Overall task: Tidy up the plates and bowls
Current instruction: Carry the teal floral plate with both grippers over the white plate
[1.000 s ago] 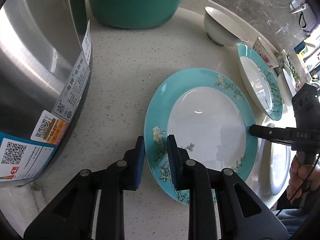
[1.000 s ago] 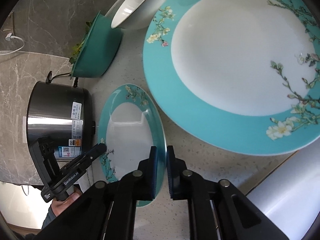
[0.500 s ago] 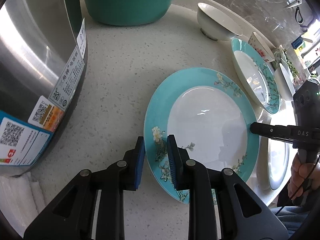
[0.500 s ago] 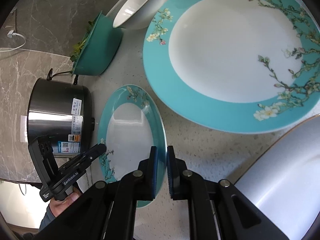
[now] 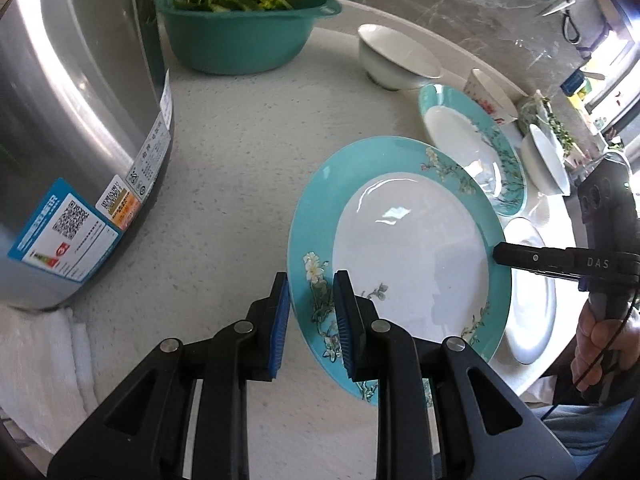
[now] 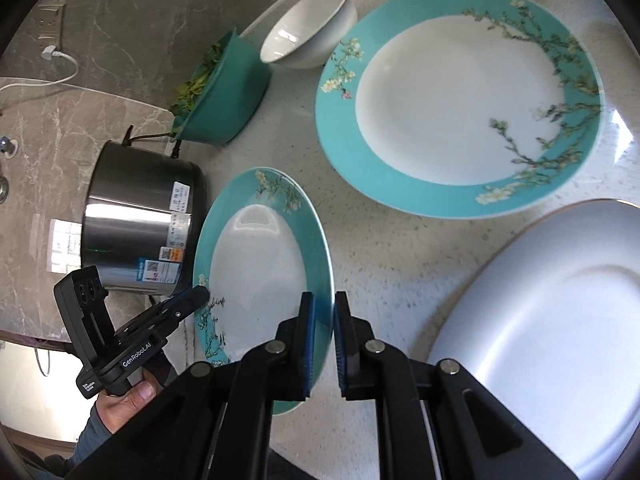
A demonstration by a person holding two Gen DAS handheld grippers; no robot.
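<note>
A teal-rimmed plate with a white centre and blossom sprigs hangs tilted above the speckled counter, held from two sides. My left gripper is shut on its near rim. At the opposite edge, my right gripper is shut on the rim of that same plate. Each gripper shows in the other's view: the right gripper at the plate's far edge, the left gripper in a hand. A second, matching teal plate lies flat on the counter beyond.
A steel pot stands close on the left, a green basin of greens behind it. A white bowl, a flowered cup, another white bowl and a white plate lie around the teal plates. A white cloth sits under the pot.
Both grippers have risen with the plate held between them, so the counter, the pot and the other dishes look smaller and farther. Neither grip has changed.
</note>
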